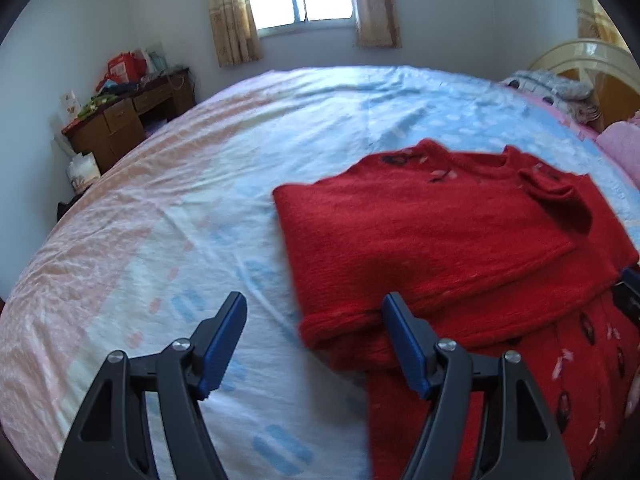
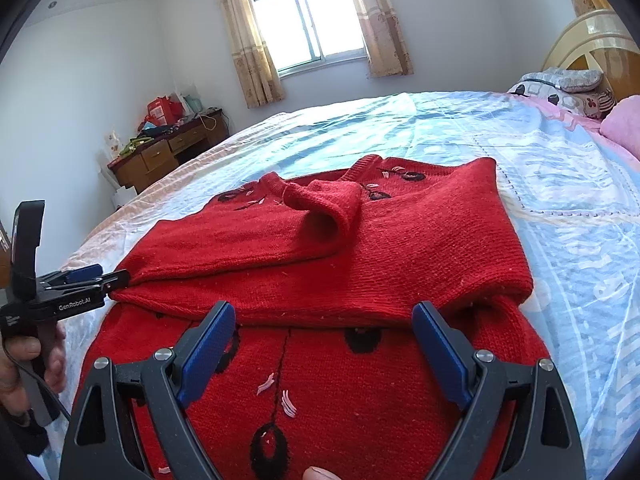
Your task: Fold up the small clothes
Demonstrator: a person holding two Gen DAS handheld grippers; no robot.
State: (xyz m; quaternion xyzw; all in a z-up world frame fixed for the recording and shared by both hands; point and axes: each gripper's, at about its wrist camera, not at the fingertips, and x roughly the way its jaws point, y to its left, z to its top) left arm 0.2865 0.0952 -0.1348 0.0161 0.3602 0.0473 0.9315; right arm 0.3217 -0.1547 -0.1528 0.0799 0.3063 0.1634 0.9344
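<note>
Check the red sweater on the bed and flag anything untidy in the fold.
One thing stands out: on the red sweater, the folded-in sleeve cuff near the collar stands up in a loose open curl instead of lying flat. The sleeves also overlap unevenly across the chest. Nothing looks torn or spilled on the bedsheet.

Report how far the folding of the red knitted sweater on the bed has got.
Done: both sleeves of the red knitted sweater lie folded across its chest, one cuff near the collar. In hand: nothing is gripped; the left gripper stands open at the folded sleeve's edge, and the right gripper hangs open over the patterned lower body. Left: the lower half is still spread flat on the pale blue bedsheet, so it probably needs folding up.
</note>
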